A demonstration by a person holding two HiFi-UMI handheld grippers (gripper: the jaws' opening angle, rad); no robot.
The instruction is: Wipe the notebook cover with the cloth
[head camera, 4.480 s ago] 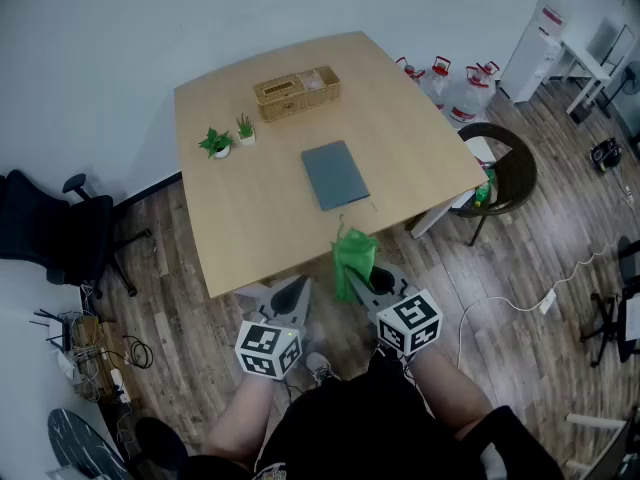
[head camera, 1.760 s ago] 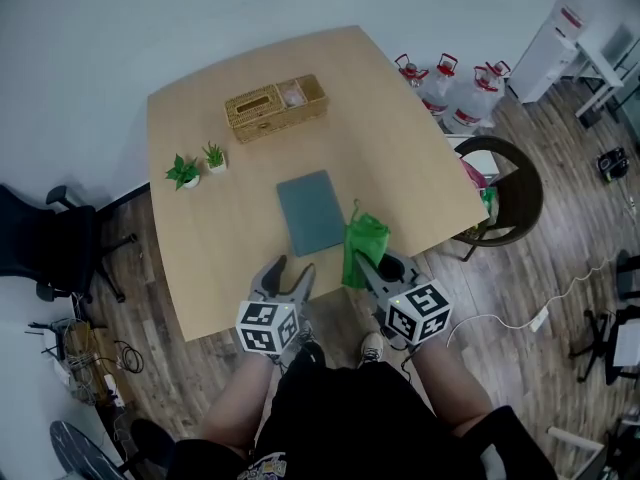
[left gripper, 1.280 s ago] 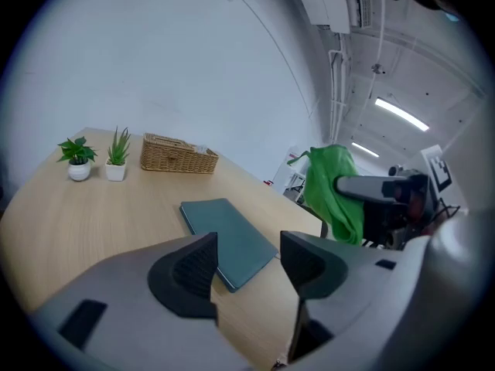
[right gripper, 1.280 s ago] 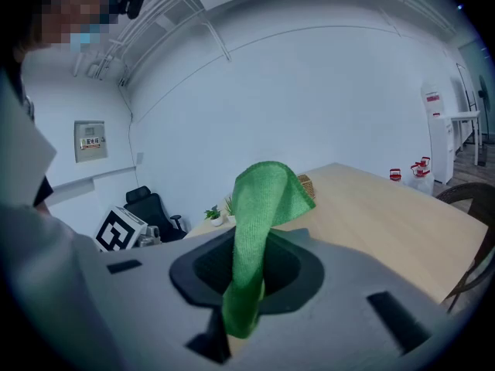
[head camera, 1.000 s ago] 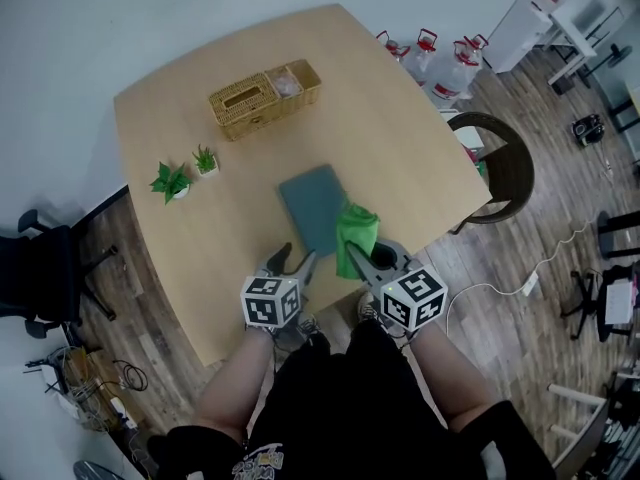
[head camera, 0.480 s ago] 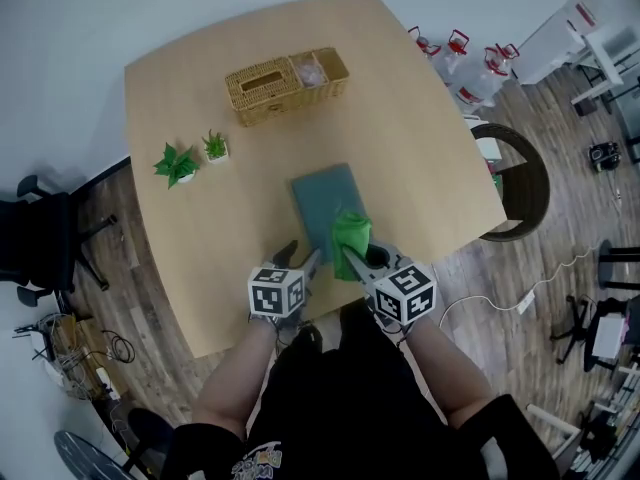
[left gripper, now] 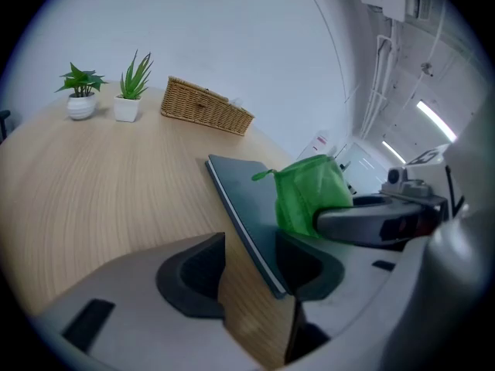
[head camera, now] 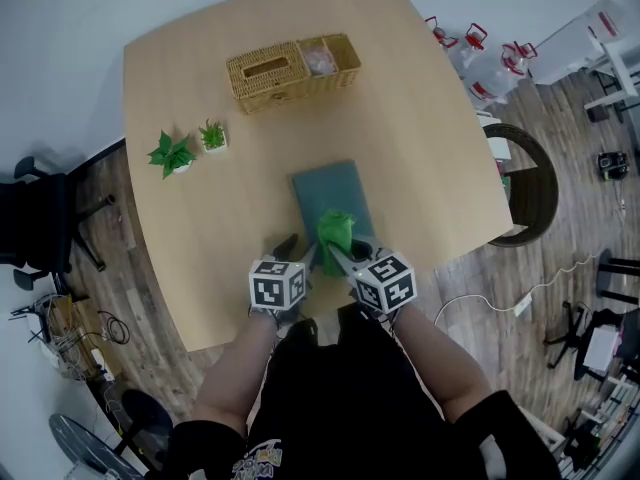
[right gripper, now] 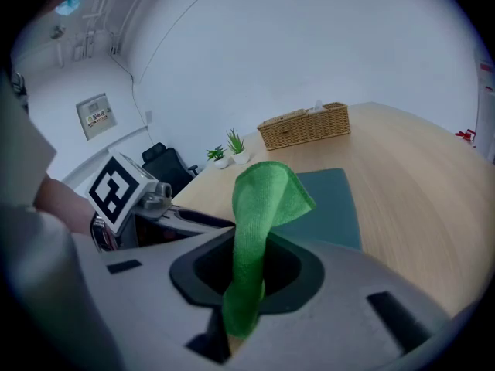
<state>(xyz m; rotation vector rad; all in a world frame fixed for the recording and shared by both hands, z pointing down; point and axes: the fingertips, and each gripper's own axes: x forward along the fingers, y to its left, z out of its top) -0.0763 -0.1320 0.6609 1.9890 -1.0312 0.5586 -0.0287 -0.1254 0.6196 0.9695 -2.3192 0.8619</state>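
Basket (head camera: 262,68) holds something pale in one end compartment.

There were one light wooden surface (head camera: 200,258), one dark teal rectangular notebook (head camera: 328,186), one bright green cloth (head camera: 333,230), one woven wicker basket (head camera: 290,71), two green plants in white pots (head camera: 170,155) (head camera: 212,136), and two grey grippers: left gripper (head camera: 298,251), right gripper (head camera: 338,256).

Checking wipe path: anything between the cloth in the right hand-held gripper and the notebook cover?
Nothing visible. The green cloth, pinched in the right hand-held gripper, hangs over the notebook's near end; the cover is bare. The left hand-held gripper, jaws just closing around the near left corner, sits beside it.
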